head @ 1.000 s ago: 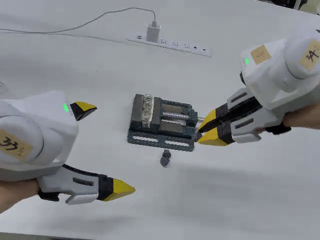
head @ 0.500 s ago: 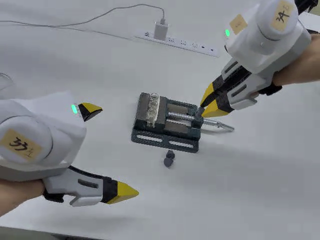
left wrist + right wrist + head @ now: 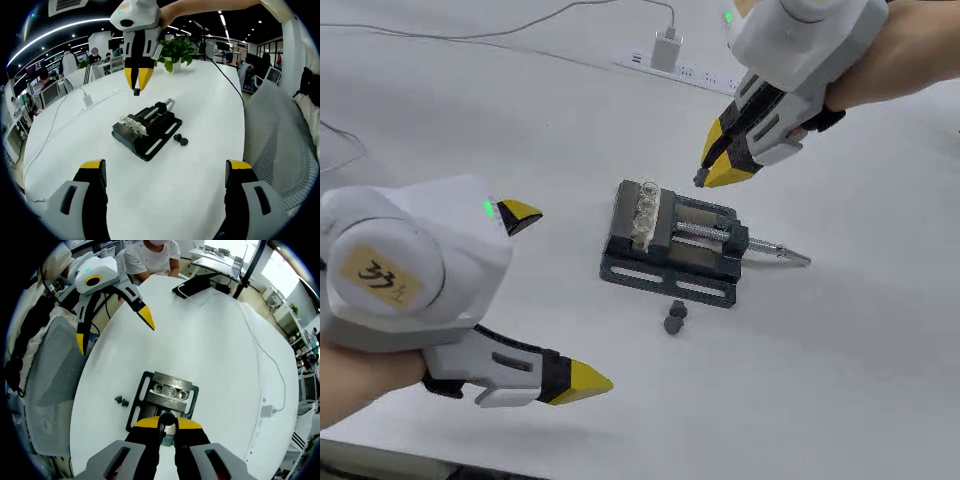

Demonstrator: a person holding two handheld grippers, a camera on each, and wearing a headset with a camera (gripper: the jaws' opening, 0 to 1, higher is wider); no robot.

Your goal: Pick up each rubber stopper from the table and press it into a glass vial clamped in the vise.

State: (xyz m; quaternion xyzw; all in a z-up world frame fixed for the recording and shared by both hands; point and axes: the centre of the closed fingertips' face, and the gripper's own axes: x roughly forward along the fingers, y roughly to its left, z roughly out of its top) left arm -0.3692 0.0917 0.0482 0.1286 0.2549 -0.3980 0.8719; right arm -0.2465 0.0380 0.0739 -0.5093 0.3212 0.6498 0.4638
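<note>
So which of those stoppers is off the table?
The stopper pinched in the right gripper, up near the vise; the other two stoppers lie on the table beside it.

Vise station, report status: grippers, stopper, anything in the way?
Right gripper shut on stopper, in the air near vise. Left gripper open, well off. Vials clamped. Two spare stoppers on table; nothing blocking.

A white power strip point(image 3: 695, 75) lies far ahead of me with a white charger point(image 3: 667, 48) plugged into it, and a thin cable point(image 3: 470, 38) trails away to my left. Beyond them stands a potted plant point(image 3: 175, 50), and a grey mesh chair point(image 3: 280, 130) sits alongside.
</note>
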